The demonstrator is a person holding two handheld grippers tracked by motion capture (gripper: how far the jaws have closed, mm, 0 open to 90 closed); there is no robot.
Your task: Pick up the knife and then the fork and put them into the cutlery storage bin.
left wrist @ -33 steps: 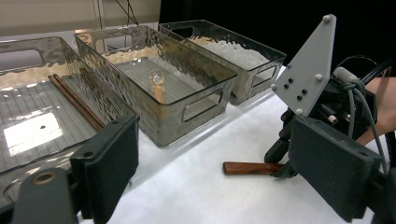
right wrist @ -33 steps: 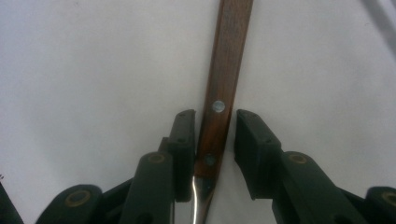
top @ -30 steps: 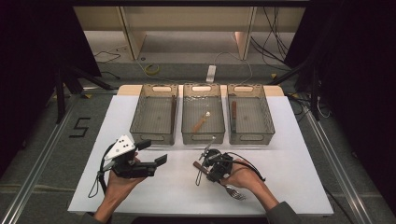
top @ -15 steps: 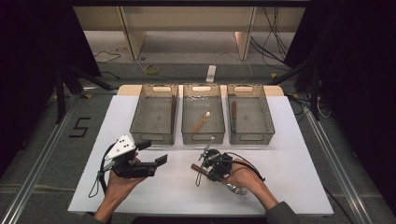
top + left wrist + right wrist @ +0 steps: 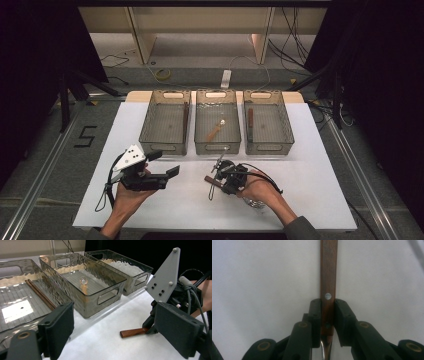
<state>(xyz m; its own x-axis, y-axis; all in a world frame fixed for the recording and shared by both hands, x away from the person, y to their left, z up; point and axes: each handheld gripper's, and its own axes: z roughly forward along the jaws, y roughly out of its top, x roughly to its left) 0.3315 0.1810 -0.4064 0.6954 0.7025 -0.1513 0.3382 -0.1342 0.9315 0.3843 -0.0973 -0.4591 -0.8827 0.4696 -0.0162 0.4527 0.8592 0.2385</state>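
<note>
A fork with a brown wooden handle (image 5: 328,270) lies on the white table, its handle end (image 5: 209,180) pointing left and its metal tines (image 5: 252,202) under the person's right hand. My right gripper (image 5: 327,307) is shut on the handle just behind its rivet, low over the table (image 5: 220,181). The left gripper view shows the same gripper (image 5: 150,325) pinching the handle (image 5: 131,332). My left gripper (image 5: 164,163) hovers open and empty at the front left, its jaws wide apart (image 5: 115,327).
Three clear bins stand in a row at the back. The left bin (image 5: 150,134) holds chopsticks (image 5: 40,293), the middle bin (image 5: 200,145) a wooden-handled spoon (image 5: 216,130), the right bin (image 5: 285,135) a brown-handled utensil (image 5: 250,120). White table (image 5: 320,165) surrounds the hands.
The right hand and gripper have shifted very slightly with the fork handle. The left gripper stays where it was, still open.
</note>
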